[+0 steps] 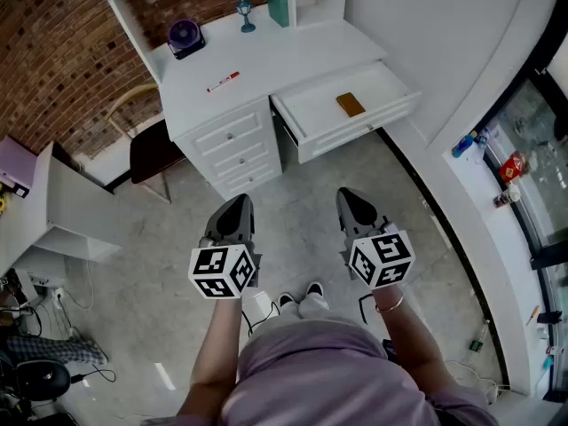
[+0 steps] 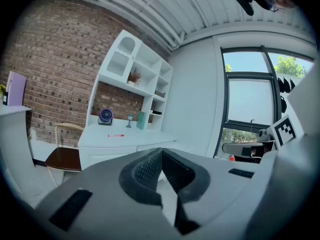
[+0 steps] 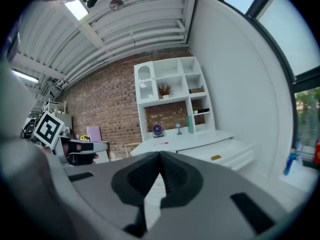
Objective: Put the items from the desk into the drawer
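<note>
A white desk [image 1: 266, 69] stands ahead with its top drawer [image 1: 324, 114] pulled open. A brown flat item [image 1: 351, 105] lies inside the drawer. On the desk top lie a red marker [image 1: 223, 82], a purple round fan [image 1: 185, 35], a small blue cup [image 1: 245, 14] and a green book [image 1: 279, 1]. My left gripper [image 1: 232, 211] and right gripper [image 1: 353, 204] hover over the floor, well short of the desk. Both are shut with nothing held. The marker [image 2: 115, 135] and fan [image 2: 105, 116] show far off in the left gripper view, and the brown item [image 3: 216, 157] in the right gripper view.
A wooden chair [image 1: 153, 147] sits left of the desk against the brick wall. A lower white table [image 1: 67, 207] stands at the left. A curved window ledge [image 1: 497, 193] with bottles runs along the right. Shelves [image 3: 172, 91] rise above the desk.
</note>
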`<state>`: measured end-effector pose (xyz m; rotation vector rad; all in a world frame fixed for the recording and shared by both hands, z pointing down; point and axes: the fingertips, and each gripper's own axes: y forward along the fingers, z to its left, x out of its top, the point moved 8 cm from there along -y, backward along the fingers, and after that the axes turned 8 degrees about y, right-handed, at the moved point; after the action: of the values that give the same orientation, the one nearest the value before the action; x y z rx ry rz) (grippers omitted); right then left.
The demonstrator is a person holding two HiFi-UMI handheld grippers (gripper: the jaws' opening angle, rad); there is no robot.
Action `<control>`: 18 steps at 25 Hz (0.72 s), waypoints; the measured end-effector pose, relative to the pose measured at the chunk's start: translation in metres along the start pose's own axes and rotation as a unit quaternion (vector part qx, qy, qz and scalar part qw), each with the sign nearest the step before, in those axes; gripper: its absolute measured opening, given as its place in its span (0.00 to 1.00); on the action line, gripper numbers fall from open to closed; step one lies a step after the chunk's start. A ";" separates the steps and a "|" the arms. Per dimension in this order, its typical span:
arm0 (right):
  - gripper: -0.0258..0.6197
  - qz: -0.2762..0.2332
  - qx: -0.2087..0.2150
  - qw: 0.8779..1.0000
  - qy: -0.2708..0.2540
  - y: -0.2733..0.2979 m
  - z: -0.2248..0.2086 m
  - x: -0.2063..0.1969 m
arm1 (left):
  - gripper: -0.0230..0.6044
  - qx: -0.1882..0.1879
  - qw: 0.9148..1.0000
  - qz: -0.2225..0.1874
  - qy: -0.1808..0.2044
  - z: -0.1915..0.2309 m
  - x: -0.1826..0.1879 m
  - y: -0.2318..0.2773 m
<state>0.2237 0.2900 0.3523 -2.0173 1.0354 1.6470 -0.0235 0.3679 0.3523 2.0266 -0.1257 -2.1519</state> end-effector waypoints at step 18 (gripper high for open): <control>0.04 0.004 0.024 1.000 0.005 0.014 -0.031 0.002 | 0.11 0.037 0.999 -0.001 0.001 -0.008 -0.004 0.016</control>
<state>0.2357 0.2592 0.3615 -1.9948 1.0772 1.6034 -0.0145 0.3537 0.3582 2.0687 -0.2056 -2.1789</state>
